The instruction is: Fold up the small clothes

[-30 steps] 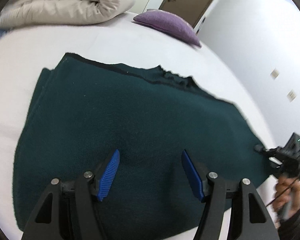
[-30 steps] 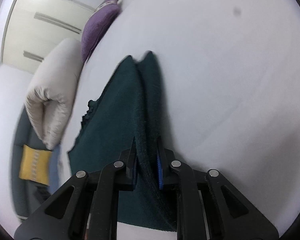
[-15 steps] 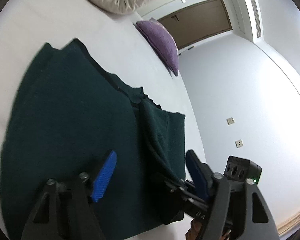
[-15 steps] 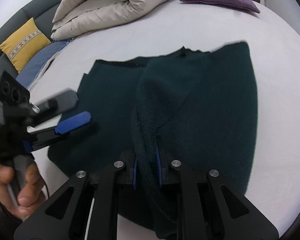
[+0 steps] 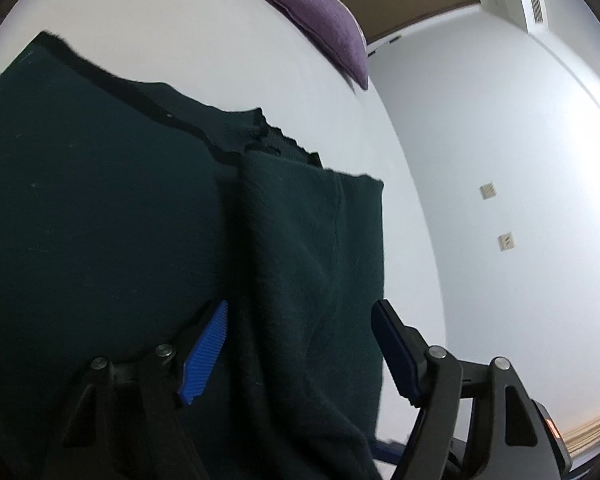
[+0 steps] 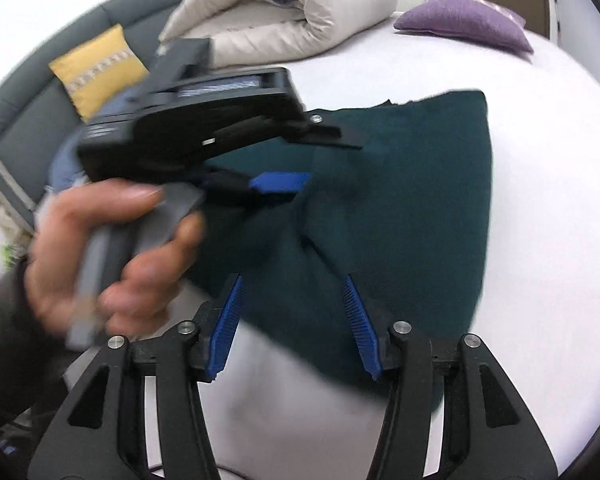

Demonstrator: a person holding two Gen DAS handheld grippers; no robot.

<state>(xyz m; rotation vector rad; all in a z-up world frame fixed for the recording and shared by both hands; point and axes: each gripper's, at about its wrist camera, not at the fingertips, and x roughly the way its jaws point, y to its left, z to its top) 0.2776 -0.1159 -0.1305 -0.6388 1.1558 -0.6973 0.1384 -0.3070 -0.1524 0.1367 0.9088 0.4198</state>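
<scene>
A dark green knitted garment (image 5: 100,220) lies flat on the white bed (image 5: 220,48), with its right part folded over onto the middle (image 5: 312,248). My left gripper (image 5: 300,344) is open just above the folded part, which rises between its blue pads (image 5: 204,352). My right gripper (image 6: 296,320) is open and empty above the garment's (image 6: 400,208) near edge. The left gripper (image 6: 280,182), held by a hand (image 6: 112,248), shows in the right wrist view at the left.
A purple cushion (image 5: 320,16) lies at the far end of the bed, also in the right wrist view (image 6: 464,24). A rolled beige duvet (image 6: 292,12) sits at the back. A yellow cushion (image 6: 96,68) rests on a grey sofa (image 6: 32,120) at the left.
My right gripper carried the garment's right side over onto the middle, then opened and let it go. My left gripper stayed open and moved closer over the fold.
</scene>
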